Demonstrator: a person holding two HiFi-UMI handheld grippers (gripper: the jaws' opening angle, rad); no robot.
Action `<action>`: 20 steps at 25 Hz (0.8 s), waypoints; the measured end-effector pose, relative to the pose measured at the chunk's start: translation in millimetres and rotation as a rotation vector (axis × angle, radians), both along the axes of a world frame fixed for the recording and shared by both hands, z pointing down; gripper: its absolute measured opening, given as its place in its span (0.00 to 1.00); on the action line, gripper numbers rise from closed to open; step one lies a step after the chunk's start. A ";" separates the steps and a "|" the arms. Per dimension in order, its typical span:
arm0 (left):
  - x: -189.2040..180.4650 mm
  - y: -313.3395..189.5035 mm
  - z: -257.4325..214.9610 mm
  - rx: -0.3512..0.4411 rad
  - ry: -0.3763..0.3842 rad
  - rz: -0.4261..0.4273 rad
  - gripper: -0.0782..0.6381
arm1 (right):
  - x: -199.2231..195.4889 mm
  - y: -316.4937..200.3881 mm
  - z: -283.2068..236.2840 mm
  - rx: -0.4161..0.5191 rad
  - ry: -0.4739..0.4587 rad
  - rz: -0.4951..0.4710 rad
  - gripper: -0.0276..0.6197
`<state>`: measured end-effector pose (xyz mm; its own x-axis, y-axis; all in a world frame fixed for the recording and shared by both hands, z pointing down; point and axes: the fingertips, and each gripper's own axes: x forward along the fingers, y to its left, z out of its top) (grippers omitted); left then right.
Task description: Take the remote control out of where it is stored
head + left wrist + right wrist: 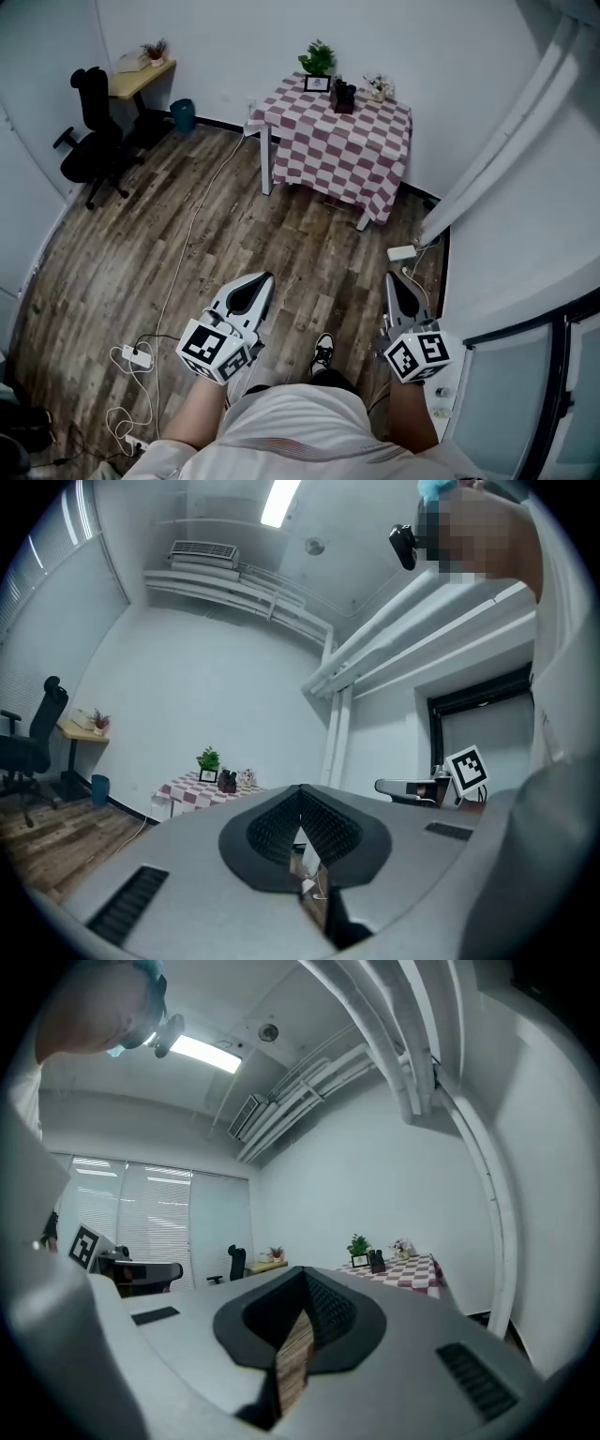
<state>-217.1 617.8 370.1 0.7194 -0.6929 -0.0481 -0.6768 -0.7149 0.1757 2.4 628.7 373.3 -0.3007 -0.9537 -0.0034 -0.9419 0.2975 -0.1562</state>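
Note:
A table with a red-and-white checked cloth (337, 150) stands against the far wall. On it sits a dark holder (344, 96), and whether it holds a remote control is too small to tell. The same holder shows small in the left gripper view (226, 781) and the right gripper view (376, 1260). My left gripper (265, 277) and right gripper (394, 278) are held level over the wooden floor, well short of the table. Both point toward it. Each is shut with nothing between its jaws, as the left gripper view (300, 789) and right gripper view (303, 1269) also show.
On the table are a potted plant (318, 58), a small picture frame (317, 83) and flowers (378, 87). A black office chair (91, 131), a small desk (139, 75) and a blue bin (183, 114) stand at left. Cables and a power strip (138, 356) lie on the floor.

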 end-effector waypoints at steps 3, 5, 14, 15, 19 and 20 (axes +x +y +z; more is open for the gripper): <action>10.6 -30.2 -3.6 0.007 -0.006 -0.022 0.12 | 10.5 -35.5 -0.3 -0.004 -0.007 -0.020 0.06; 19.5 -50.2 -4.5 0.006 -0.010 -0.039 0.12 | 20.4 -59.7 0.0 -0.006 -0.011 -0.038 0.06; 78.4 -140.2 -11.5 -0.012 -0.023 -0.106 0.12 | 79.1 -163.8 -0.4 -0.027 -0.024 -0.107 0.06; 86.9 -149.9 -11.0 -0.014 -0.025 -0.110 0.12 | 88.0 -174.9 1.8 -0.031 -0.029 -0.111 0.06; 120.6 -183.1 -6.3 -0.027 -0.038 -0.125 0.12 | 121.7 -214.7 11.8 -0.047 -0.054 -0.127 0.06; 127.9 -190.0 -5.7 -0.030 -0.042 -0.126 0.12 | 127.8 -223.0 13.7 -0.050 -0.057 -0.132 0.06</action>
